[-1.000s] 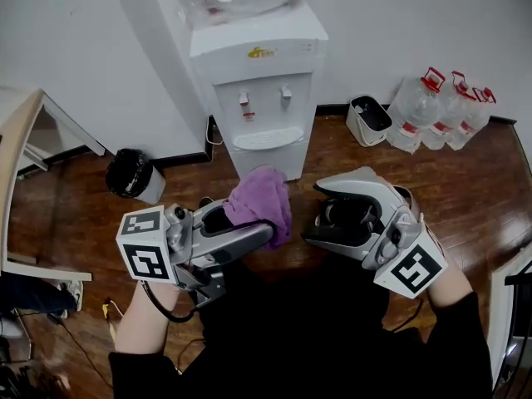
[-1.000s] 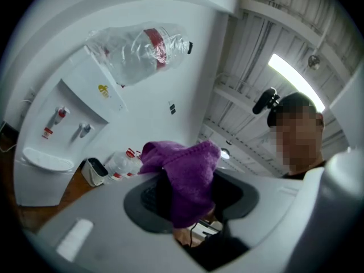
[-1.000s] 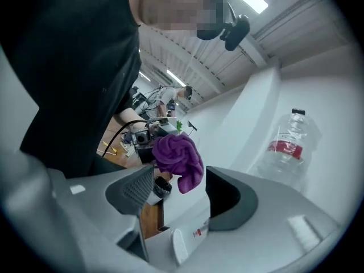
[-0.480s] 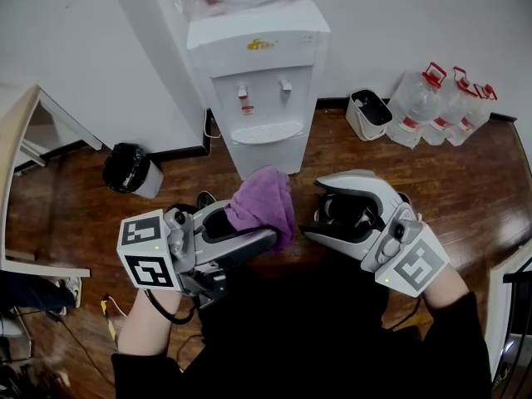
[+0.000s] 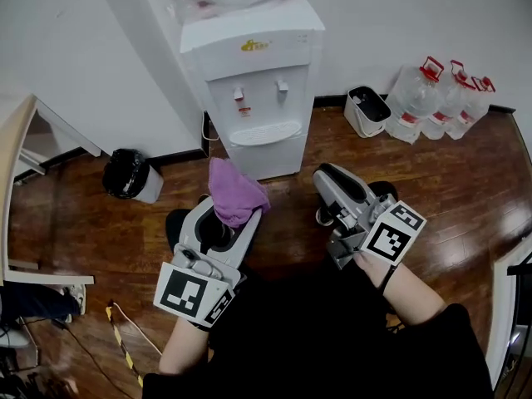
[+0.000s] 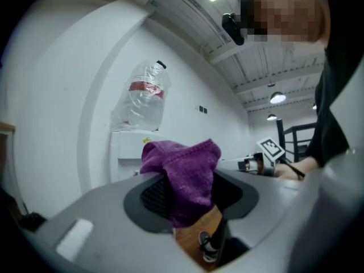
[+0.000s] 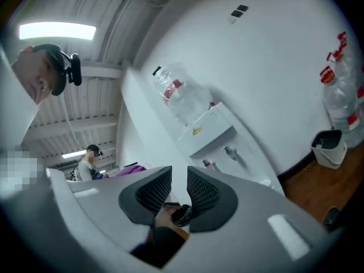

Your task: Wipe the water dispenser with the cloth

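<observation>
Am clamping the cloth [image 5: 233, 191] in the left gripper [image 5: 226, 219]; it is bunching above the jaws, one end drooping between them. The right gripper [image 5: 330, 179] has just been closing; its jaws are standing nearly together on nothing. The dispenser [image 5: 253, 73] is standing upright straight ahead of both, apart from the cloth; the left is sitting nearer its front. I am judging wiping not yet begun; the next move is calling for a forward reach.
</observation>
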`<act>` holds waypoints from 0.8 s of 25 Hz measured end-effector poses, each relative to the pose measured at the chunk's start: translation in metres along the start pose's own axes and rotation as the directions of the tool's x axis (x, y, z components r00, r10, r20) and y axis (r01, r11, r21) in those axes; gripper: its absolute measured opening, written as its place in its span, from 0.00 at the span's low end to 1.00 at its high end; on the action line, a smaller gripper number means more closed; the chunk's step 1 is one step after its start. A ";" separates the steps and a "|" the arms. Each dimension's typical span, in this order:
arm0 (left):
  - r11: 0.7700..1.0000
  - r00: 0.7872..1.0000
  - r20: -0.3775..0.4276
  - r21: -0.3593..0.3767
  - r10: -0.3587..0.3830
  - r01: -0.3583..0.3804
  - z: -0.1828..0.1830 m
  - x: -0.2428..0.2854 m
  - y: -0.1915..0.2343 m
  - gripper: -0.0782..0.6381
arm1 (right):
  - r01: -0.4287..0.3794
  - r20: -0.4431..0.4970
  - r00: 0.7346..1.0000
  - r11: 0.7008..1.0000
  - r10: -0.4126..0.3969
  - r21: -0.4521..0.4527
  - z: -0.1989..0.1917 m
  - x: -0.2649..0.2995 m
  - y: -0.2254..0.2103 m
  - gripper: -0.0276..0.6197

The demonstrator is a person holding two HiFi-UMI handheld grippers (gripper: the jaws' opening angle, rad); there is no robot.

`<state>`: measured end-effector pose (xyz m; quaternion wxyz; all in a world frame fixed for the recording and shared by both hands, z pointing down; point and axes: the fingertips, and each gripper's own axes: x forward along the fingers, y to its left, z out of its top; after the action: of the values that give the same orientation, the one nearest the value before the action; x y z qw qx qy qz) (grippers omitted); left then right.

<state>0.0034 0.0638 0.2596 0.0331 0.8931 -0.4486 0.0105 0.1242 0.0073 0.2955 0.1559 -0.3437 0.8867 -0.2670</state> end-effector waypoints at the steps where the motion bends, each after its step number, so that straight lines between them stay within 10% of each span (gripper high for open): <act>1: 0.999 1.000 -0.001 0.003 0.032 -0.032 -0.006 -0.001 0.002 0.39 | 0.014 0.007 1.000 1.000 -0.014 0.022 -0.003 0.000 -0.003 0.18; 20: 0.997 0.996 -0.037 -0.016 0.076 -0.076 -0.033 -0.001 0.001 0.39 | 0.074 -0.011 0.997 0.958 -0.080 -0.278 -0.017 -0.004 0.004 0.18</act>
<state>0.0021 0.0665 0.2921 0.0489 0.8747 -0.4816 0.0242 0.1168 0.0186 0.3069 0.0860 -0.3934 0.9030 -0.1498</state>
